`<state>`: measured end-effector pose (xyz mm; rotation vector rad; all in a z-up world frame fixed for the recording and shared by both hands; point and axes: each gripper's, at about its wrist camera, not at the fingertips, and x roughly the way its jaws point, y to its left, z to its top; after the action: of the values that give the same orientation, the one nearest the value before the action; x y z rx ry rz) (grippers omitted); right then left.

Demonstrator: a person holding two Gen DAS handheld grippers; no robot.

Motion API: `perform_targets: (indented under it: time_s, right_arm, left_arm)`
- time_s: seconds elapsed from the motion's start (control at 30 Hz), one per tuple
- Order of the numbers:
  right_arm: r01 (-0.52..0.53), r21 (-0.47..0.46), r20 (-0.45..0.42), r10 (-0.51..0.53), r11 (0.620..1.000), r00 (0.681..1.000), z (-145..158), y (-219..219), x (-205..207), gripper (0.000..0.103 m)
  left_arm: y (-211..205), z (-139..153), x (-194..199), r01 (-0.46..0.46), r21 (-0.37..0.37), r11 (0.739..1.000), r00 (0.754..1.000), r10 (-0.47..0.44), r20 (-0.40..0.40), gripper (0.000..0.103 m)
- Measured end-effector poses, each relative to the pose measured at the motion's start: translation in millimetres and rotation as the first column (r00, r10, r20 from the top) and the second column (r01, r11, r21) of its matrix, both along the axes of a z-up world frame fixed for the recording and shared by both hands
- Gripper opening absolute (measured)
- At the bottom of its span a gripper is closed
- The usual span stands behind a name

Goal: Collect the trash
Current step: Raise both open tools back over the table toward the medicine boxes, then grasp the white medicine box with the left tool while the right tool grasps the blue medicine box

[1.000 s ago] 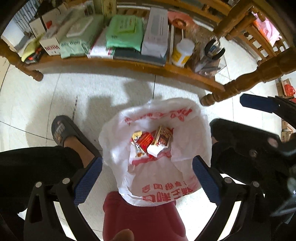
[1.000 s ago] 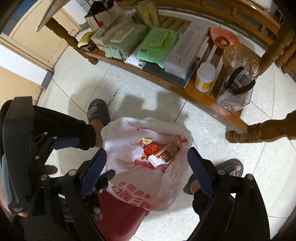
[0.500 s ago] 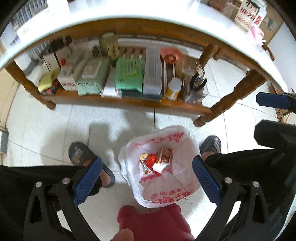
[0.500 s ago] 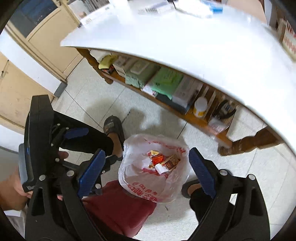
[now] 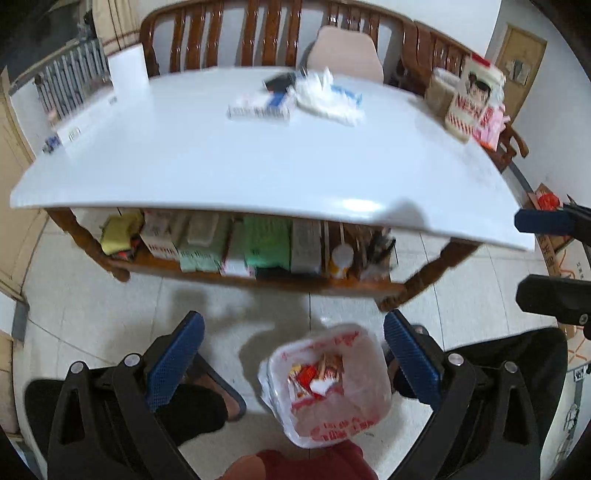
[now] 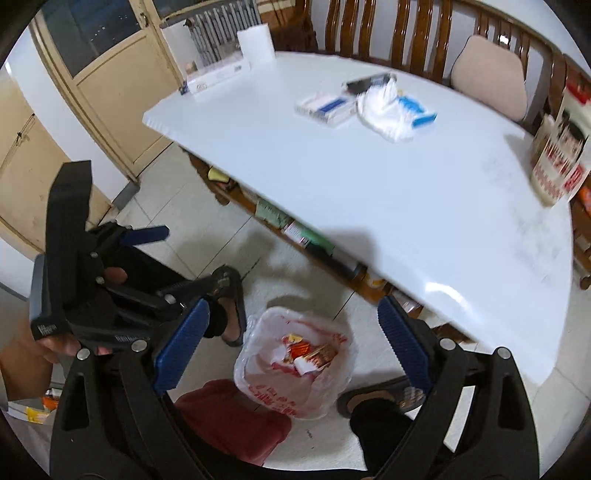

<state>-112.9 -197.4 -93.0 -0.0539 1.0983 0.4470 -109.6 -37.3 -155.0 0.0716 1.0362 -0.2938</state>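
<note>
A white plastic bag (image 5: 328, 384) with red print sits open on the floor between the person's feet, also in the right wrist view (image 6: 295, 365). Red and brown wrappers (image 5: 317, 373) lie inside it. My left gripper (image 5: 295, 365) is open and empty, high above the bag. My right gripper (image 6: 291, 350) is open and empty, also above the bag. On the white table (image 5: 258, 162) lie a crumpled white wrapper (image 6: 388, 107), a white and blue box (image 6: 325, 105) and a dark flat item (image 6: 369, 81).
The table has a lower shelf (image 5: 258, 254) packed with boxes and packets. Wooden chairs (image 5: 266, 33) stand behind it, one with a pink cushion (image 6: 491, 74). A red-and-white carton (image 5: 472, 99) stands at the table's right end. A beige cabinet (image 6: 103, 81) stands left.
Both grippers have risen well above the bag and tilted up. The table top with its items has come into view and the bag looks smaller.
</note>
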Motion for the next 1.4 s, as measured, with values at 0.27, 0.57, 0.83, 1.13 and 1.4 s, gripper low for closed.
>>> perform_targets:
  time_s: [0.27, 0.57, 0.83, 1.13, 1.4]
  right_arm:
    - [0.007, -0.050, 0.061, -0.004, 0.999, 0.998, 32, -7, 31, 0.091]
    - [-0.003, -0.091, 0.098, 0.012, 0.996, 0.995, 48, -7, 87, 0.091]
    - [-0.009, -0.128, 0.111, 0.023, 0.992, 0.994, 44, -9, 149, 0.091]
    - [0.043, -0.157, 0.092, -0.029, 0.987, 0.995, 23, -29, 227, 0.091]
    - [0.033, -0.164, 0.047, -0.025, 0.986, 0.999, -5, -41, 279, 0.091]
  left_arm:
    - [9, 39, 45, -0.027, 0.008, 1.000, 0.995, 0.026, 0.095, 0.095]
    - [1, 50, 100, -0.035, -0.005, 0.999, 0.990, 0.036, 0.133, 0.095]
    - [-7, 38, 155, -0.044, -0.002, 0.999, 0.992, 0.044, 0.120, 0.095]
    - [-14, 15, 214, -0.064, 0.003, 0.998, 0.994, 0.064, 0.090, 0.095]
    - [-34, -5, 251, -0.041, 0.027, 0.999, 0.997, 0.040, 0.068, 0.095]
